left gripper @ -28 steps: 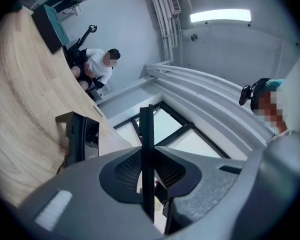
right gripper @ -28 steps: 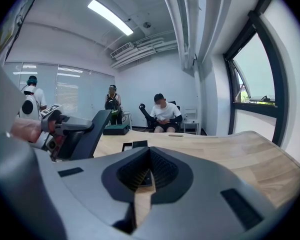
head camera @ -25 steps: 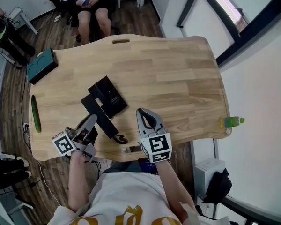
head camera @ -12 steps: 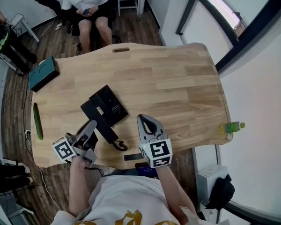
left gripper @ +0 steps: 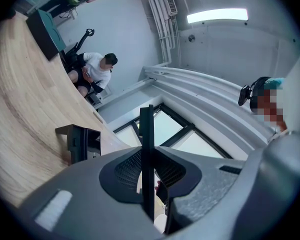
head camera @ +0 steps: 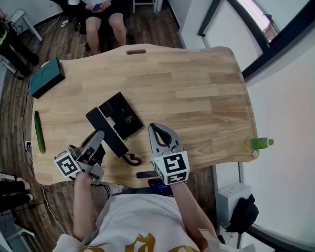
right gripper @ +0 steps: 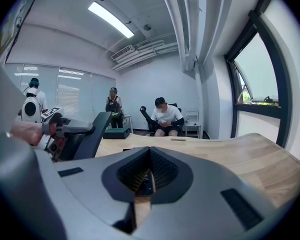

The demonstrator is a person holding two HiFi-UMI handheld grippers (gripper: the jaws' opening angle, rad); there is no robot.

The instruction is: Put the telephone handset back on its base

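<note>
The black telephone base point(head camera: 124, 112) lies flat on the wooden table point(head camera: 199, 93), left of the middle. The long black handset point(head camera: 111, 135) stretches slantwise across the base's near-left side, and its coiled cord point(head camera: 132, 159) curls at the near end. My left gripper point(head camera: 98, 136) is shut on the handset from the left; in the left gripper view the handset point(left gripper: 146, 129) shows as a thin upright slab between the jaws, with the base point(left gripper: 79, 143) beyond. My right gripper point(head camera: 153, 126) hovers just right of the handset, shut and holding nothing. The right gripper view shows the handset point(right gripper: 90, 131) tilted at the left.
A teal box point(head camera: 47, 73) sits at the table's far left, and a long green object point(head camera: 39, 133) lies along the left edge. A green bottle point(head camera: 260, 142) stands at the right edge. A seated person point(head camera: 102, 1) is beyond the far edge.
</note>
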